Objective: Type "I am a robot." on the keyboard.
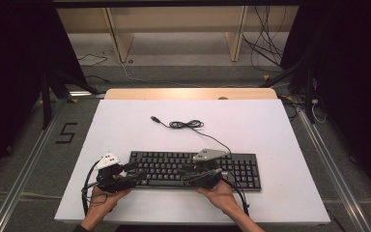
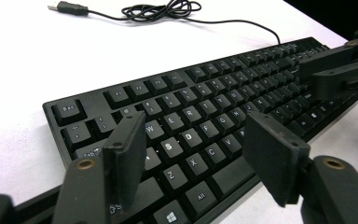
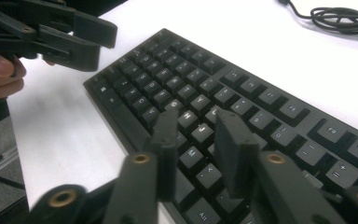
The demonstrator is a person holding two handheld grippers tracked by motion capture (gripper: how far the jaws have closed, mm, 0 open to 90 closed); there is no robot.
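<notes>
Right now, at the table:
Keyboard: black keyboard (image 1: 195,170) lies flat near the front edge of the white board (image 1: 251,125), its cable (image 1: 188,124) coiled behind it.
Left gripper (image 2: 193,156): jaws apart over the left-hand keys, nothing between them.
Right gripper (image 3: 198,140): jaws narrowly apart above the middle keys, gripping nothing.

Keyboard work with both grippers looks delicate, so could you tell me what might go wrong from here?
The left gripper is open over the keyboard and could press several keys at once. The right gripper, with a narrower gap, might catch a keycap edge. The loose cable could snag if the keyboard slides.
</notes>
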